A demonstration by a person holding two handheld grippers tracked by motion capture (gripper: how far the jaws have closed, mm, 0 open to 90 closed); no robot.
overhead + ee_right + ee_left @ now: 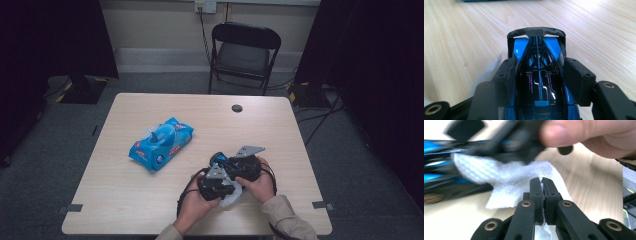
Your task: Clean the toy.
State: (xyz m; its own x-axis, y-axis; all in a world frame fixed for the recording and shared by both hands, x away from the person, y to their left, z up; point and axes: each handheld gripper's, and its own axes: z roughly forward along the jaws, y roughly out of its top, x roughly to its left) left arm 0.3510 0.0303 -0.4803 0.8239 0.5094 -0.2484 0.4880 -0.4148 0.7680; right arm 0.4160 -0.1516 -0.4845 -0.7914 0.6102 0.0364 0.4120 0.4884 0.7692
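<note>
The left gripper (542,181) has its jaws pressed together on a white textured wet wipe (506,178), which drapes up against the underside of a blue and black toy racing car (540,82). The right gripper (537,67) has its jaws clamped on the flanks of that car, rear wing pointing away. Both grippers meet near the front edge of the pale wooden worktop (280,125), to the right of a blue plastic pack of wet wipes (161,143) lying well apart from them.
</note>
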